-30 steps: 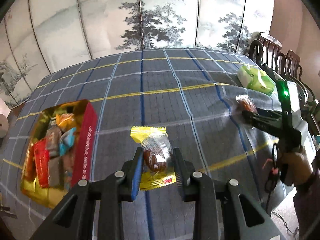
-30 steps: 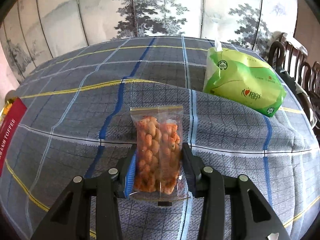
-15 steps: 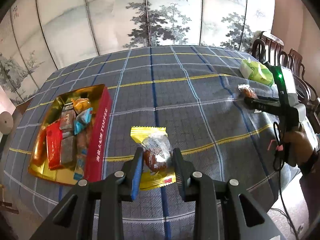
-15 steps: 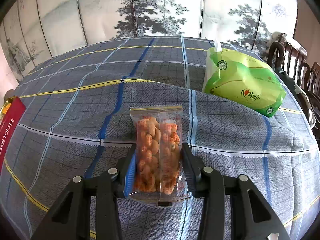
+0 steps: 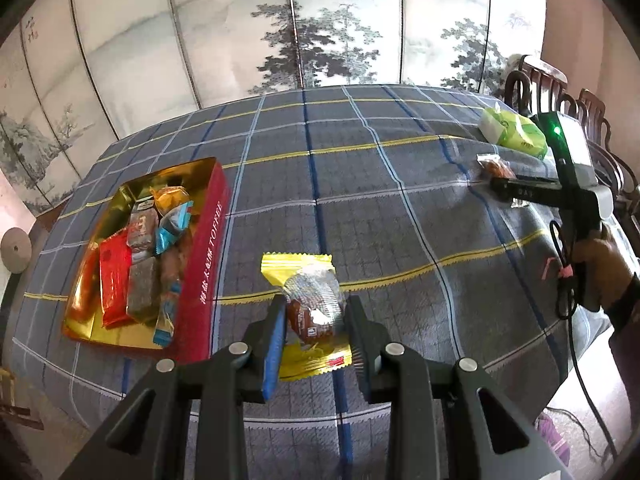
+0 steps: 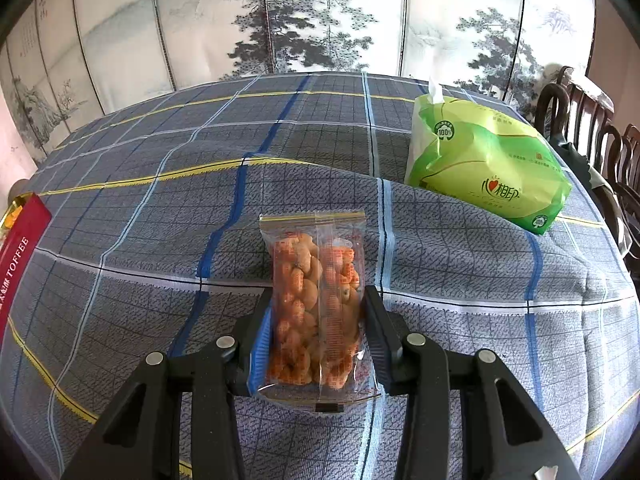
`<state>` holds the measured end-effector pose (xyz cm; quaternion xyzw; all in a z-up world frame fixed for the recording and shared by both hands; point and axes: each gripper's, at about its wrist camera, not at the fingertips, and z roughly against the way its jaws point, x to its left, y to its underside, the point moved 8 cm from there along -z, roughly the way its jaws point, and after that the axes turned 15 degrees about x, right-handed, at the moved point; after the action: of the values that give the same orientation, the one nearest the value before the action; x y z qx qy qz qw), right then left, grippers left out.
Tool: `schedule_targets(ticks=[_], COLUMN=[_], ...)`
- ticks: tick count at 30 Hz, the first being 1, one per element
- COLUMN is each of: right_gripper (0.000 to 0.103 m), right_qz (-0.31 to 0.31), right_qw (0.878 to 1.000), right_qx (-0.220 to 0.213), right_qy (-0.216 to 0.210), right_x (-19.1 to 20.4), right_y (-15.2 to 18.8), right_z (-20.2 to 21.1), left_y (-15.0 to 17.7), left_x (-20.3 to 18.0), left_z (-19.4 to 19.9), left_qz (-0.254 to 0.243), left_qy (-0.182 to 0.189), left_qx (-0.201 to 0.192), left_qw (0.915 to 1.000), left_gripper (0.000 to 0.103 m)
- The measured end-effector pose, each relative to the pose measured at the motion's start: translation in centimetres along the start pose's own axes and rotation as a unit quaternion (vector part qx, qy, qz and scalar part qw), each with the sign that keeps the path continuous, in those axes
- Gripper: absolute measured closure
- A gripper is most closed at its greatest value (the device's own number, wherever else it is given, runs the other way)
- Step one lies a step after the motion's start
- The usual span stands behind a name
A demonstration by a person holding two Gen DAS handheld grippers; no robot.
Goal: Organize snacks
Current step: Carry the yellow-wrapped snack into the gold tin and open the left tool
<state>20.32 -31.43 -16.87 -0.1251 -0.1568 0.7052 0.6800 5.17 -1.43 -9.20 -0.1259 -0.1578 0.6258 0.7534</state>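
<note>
1. Yellow pack (image 5: 306, 312) is pinched btwn the left gripper (image 5: 316, 336) pads, held above the cloth (image 5: 400, 240). Long axis runs straight out along the fingers, so approx. half of it sticks out past the tips.
2. Tin (image 5: 208, 256) is seen to the left of that pack and a bit further out, already loaded w/ wrapped snacks. Red side wall faces the pack, so prob. it has to be cleared before a drop. Gap btwn pack and tin looks small; nothing in between.
3. Cracker bag (image 6: 318, 304) is clamped in the right gripper (image 6: 318, 320), pads pressed on both long sides, long axis also along the fingers, top seal pointing away.
4. From the right view the tin (image 6: 16, 248) is only caught at the far left edge, well apart. So the left hand is judged nearer by a lot; its drop is likely first.
5. Green tissue pack (image 6: 488, 164) sits right of the bag on the cloth, not touched, prob. not part of the job.
</note>
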Motion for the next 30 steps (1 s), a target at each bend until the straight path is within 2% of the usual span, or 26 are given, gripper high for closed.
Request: schedule_targets(ticks=[15, 21, 28, 30], right_gripper=[0.063, 0.063, 0.063, 0.063], right_qz=[0.000, 0.000, 0.000, 0.000], right_qw=[1.000, 1.000, 1.000, 1.000], right_qx=[0.000, 0.000, 0.000, 0.000], right_qy=[0.000, 0.000, 0.001, 0.001], right_x=[0.0, 0.0, 0.0, 0.0], right_y=[0.0, 0.0, 0.0, 0.0], right_z=[0.0, 0.0, 0.0, 0.0], left_y=[1.5, 1.2, 0.1, -0.1], left_x=[1.5, 5.4, 13.4, 15.5], left_z=[0.5, 1.3, 2.7, 2.8], left_qz=[0.006, 0.041, 0.094, 0.110], left_qy=[0.007, 0.003, -0.049, -0.055], left_qx=[0.008, 0.010, -0.005, -0.005], left_qw=[0.9999, 0.9991, 0.9944, 0.9925], left_gripper=[0.073, 0.073, 0.073, 0.073])
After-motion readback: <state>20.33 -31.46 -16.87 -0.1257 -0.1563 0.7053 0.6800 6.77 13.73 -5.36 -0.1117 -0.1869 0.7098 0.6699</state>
